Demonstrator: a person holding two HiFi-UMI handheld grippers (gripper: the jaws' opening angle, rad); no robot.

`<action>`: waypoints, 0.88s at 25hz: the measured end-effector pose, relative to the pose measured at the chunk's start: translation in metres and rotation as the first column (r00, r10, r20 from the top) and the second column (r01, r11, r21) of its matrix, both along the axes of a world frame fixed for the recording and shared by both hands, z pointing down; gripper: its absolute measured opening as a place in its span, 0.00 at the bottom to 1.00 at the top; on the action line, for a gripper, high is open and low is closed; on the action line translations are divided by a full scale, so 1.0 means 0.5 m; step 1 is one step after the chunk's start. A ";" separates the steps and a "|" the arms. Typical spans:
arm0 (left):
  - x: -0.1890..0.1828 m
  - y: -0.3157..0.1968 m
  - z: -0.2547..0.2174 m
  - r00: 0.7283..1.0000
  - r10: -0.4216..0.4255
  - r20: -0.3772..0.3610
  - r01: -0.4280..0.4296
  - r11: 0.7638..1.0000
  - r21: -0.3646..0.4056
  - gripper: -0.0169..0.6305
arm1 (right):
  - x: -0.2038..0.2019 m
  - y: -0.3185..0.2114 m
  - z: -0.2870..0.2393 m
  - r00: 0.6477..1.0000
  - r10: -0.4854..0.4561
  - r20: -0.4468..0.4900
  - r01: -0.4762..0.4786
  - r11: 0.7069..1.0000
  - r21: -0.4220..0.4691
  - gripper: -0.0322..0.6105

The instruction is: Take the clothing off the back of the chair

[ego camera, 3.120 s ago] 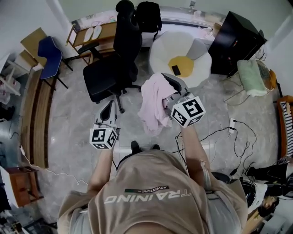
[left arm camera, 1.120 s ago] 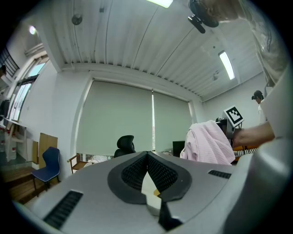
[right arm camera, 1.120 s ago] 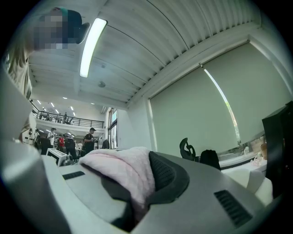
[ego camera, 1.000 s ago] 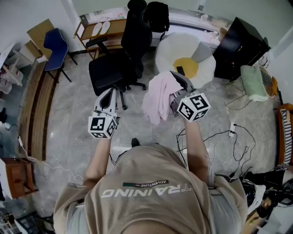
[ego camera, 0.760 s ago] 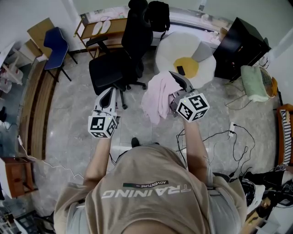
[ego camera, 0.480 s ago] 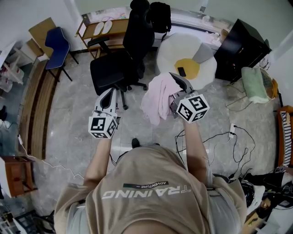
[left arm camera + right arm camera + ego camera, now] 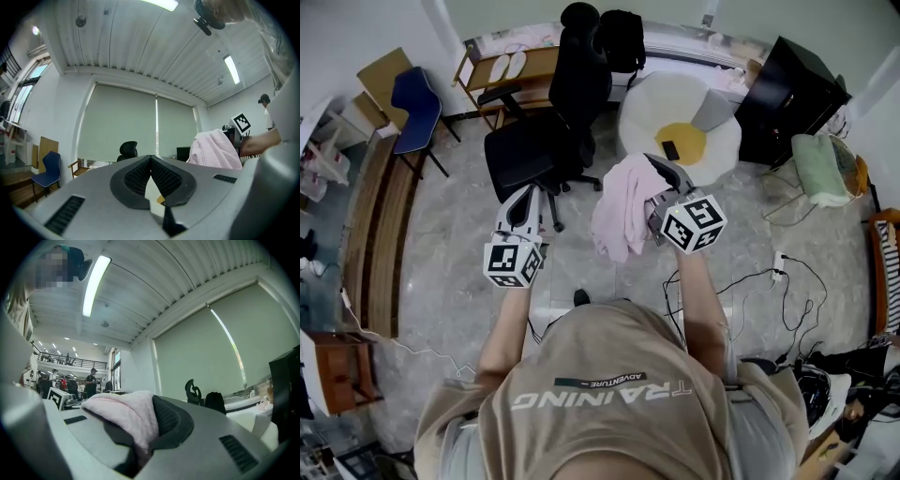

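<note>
A pink garment (image 7: 619,206) hangs free in the air in front of me, clear of the black office chair (image 7: 548,122), whose backrest is bare. My right gripper (image 7: 654,169) is shut on the garment's upper edge. In the right gripper view the pink cloth (image 7: 129,416) bulges out from between the closed jaws of that gripper (image 7: 151,404), and the chair (image 7: 192,391) stands far behind. My left gripper (image 7: 528,195) is held level to the garment's left, shut and holding nothing. Seen from the left gripper (image 7: 151,158), the garment (image 7: 215,150) is to the right and the chair (image 7: 127,150) straight ahead.
A white round cushion with a yellow centre (image 7: 680,108) lies behind the garment. A black cabinet (image 7: 787,94) is at the right, a black backpack (image 7: 623,33) behind the chair, a blue chair (image 7: 408,98) at the left. Cables (image 7: 773,272) trail on the floor. People (image 7: 91,380) stand far off.
The right gripper stays shut on the pink garment and the left stays shut on nothing. Both hands hold still; only the head view drifts slightly.
</note>
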State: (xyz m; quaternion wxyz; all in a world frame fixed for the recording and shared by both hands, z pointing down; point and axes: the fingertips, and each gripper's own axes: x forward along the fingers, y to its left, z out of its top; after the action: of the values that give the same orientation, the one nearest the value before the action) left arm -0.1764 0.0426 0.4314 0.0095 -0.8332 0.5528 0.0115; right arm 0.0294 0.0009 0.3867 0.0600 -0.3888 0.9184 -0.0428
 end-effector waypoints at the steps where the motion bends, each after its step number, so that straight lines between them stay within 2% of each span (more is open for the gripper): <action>1: 0.001 -0.001 -0.002 1.000 0.001 0.001 -0.001 1.000 0.001 0.05 | 0.001 0.000 -0.002 1.000 0.000 -0.001 0.000 1.000 0.000 0.12; 22: 0.023 -0.022 -0.014 0.999 0.030 0.012 -0.030 0.999 0.014 0.05 | 0.011 -0.009 -0.003 1.000 0.009 -0.011 -0.009 1.000 0.008 0.12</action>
State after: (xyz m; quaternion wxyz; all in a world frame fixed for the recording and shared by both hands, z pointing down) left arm -0.1651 0.0315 0.4243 0.0184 -0.8414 0.5400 0.0107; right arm 0.0349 -0.0035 0.3854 0.0568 -0.3928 0.9171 -0.0368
